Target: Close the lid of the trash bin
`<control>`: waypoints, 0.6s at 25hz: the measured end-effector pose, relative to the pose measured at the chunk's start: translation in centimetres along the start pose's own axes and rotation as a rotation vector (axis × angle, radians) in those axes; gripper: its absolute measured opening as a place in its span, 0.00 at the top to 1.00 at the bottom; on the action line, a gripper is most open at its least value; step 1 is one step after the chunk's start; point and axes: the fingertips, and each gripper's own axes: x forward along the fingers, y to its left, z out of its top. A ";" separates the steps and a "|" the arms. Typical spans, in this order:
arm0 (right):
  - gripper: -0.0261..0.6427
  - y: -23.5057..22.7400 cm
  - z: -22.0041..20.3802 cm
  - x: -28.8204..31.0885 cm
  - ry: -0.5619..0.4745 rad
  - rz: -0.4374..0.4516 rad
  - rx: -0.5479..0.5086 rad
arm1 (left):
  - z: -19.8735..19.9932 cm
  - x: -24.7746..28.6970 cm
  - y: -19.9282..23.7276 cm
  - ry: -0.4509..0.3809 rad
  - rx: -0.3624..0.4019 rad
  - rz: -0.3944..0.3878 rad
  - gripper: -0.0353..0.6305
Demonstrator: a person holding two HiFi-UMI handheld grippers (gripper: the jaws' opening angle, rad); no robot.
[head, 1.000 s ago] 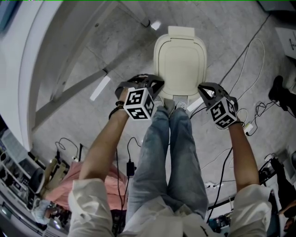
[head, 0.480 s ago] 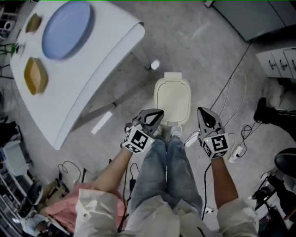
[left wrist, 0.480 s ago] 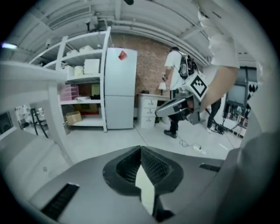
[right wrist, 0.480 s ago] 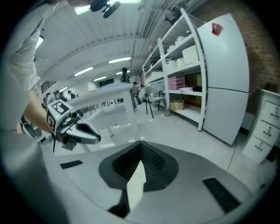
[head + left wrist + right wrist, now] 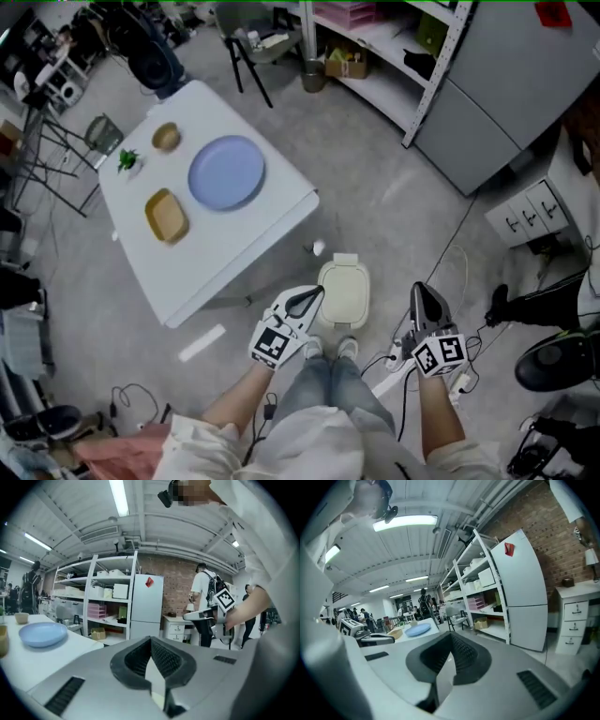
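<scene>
The cream trash bin [image 5: 343, 292] stands on the grey floor just ahead of my feet, its lid down flat. My left gripper [image 5: 309, 298] is raised above the bin's left side, shut and empty. My right gripper [image 5: 424, 298] hangs to the right of the bin, also shut with nothing in it. In the left gripper view the left gripper [image 5: 151, 641] points out level at the room, its jaws pressed together. The right gripper [image 5: 451, 638] in the right gripper view also looks level, toward the shelves. The bin shows in neither gripper view.
A white table [image 5: 253, 225] stands at the left with a blue plate [image 5: 226, 172], a tan tray [image 5: 166, 215] and a small bowl [image 5: 166, 137]. A shelf rack [image 5: 375, 37], a grey cabinet [image 5: 497, 84] and a drawer unit [image 5: 532, 217] lie beyond. Cables [image 5: 459, 272] trail on the floor at right.
The head view has pulled far back from the bin, which now looks small. Both grippers have risen from beside the bin's lid and turned from pointing down to pointing level.
</scene>
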 end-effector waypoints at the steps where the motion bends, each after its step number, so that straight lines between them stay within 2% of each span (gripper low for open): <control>1: 0.93 0.6 1.6 -1.0 -0.017 -0.001 -0.006 | 1.7 -1.2 0.0 -0.021 -0.010 0.020 0.91; 7: 0.93 4.4 9.1 -7.3 -0.134 -0.002 -0.054 | 10.0 -9.8 0.1 -0.151 -0.042 0.162 0.91; 11: 0.93 5.6 13.2 -10.5 -0.216 -0.016 -0.084 | 14.7 -14.2 0.5 -0.226 -0.013 0.236 0.91; 15: 0.93 5.2 15.5 -13.5 -0.271 -0.056 -0.115 | 17.4 -16.9 0.1 -0.271 0.046 0.277 0.91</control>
